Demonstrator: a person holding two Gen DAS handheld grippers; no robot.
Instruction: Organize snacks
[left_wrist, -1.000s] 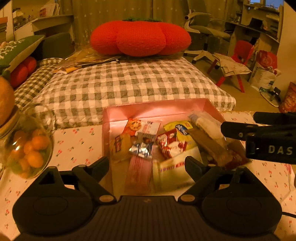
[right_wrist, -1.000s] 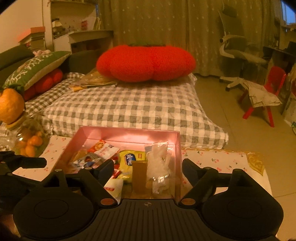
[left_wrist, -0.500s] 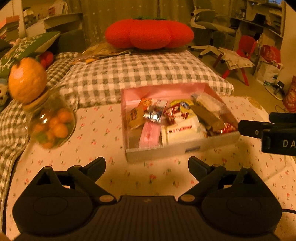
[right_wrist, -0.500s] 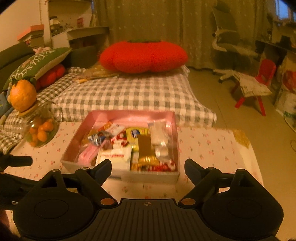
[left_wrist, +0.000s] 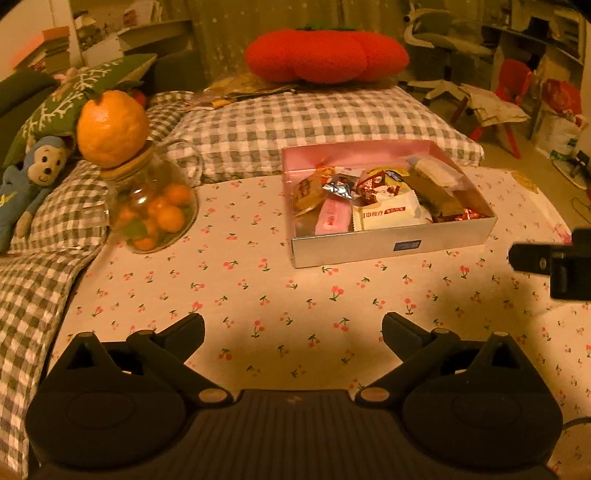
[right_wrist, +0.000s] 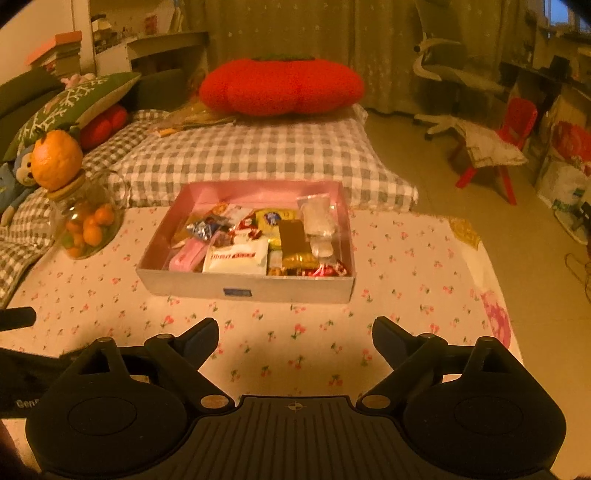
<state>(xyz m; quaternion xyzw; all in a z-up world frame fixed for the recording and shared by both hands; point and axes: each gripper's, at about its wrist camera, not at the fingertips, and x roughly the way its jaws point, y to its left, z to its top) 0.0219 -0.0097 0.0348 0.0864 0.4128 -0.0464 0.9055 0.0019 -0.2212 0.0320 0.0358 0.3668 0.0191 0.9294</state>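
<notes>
Snack box (left_wrist: 391, 245) lies beyond both grippers' opening, empty fingers (right_wrist: 201, 338).

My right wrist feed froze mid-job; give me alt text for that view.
A pink-lined box full of wrapped snacks sits on the cherry-print tablecloth, ahead of the right gripper, whose jaws are opening with nothing between them. A glass jar of small oranges stands left of the box.

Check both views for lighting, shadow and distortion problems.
Left wrist view: strong orange cast, dim room, a dark shadow on the tablecloth ahead of the fingers, fisheye bending at the edges; box sharp. Right wrist view: same cast and shadow, black corner vignetting, box readable.
</notes>
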